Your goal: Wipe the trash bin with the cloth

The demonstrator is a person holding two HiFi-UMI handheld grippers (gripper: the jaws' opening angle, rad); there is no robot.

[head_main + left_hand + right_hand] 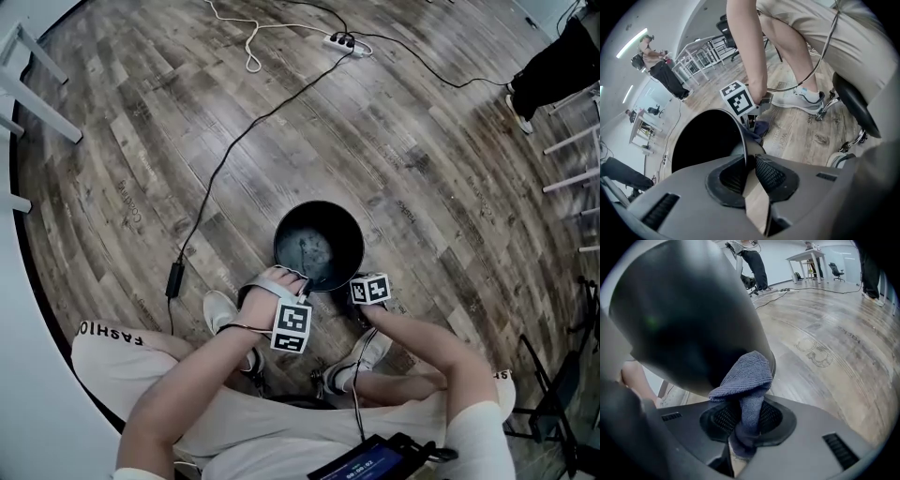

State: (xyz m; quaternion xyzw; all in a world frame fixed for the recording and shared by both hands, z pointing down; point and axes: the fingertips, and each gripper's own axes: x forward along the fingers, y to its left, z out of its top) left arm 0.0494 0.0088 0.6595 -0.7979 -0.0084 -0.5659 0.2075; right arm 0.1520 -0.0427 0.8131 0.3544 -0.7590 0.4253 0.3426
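A round black trash bin [319,246] stands on the wood floor just in front of the seated person's feet. My left gripper [746,164] is shut on the bin's thin rim [742,136], one jaw inside and one outside; in the head view it sits at the bin's near left edge [281,281]. My right gripper [744,416] is shut on a blue-grey cloth [746,380], whose bunched end rests against the bin's outer wall [689,319]. In the head view the right gripper [361,302] is at the bin's near right side.
A black cable [216,178] runs across the floor from a power strip [342,42] toward the person. White shoes [220,309] and a stool base [825,105] lie close to the bin. White table legs [28,89] stand far left, chair legs [572,178] far right.
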